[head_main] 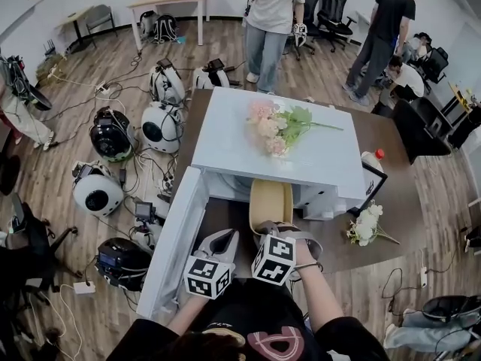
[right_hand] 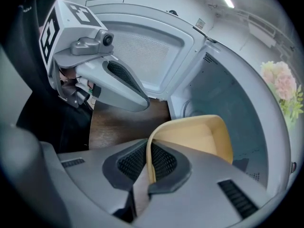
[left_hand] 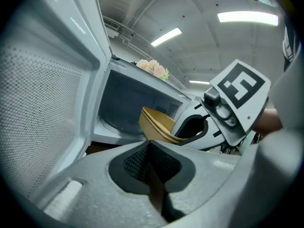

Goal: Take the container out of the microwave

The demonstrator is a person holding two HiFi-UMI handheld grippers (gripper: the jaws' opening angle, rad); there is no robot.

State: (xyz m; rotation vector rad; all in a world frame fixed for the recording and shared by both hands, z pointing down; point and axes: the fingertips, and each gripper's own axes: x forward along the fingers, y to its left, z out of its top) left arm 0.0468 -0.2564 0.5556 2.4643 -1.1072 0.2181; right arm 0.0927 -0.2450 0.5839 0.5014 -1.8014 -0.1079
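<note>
Your right gripper had its jaws closed on the near rim of the tan container. The container sat tilted at the mouth of the open microwave, just below centre in the head view. Your left gripper had its jaws together and empty, lower centre, beside the swung-out door.

Container: tan. Microwave: white. Counter: dark brown. Flowers, frame centre: pink, green leaves. Left gripper, right gripper: grey, cubes with black-and-white square markers.
</note>
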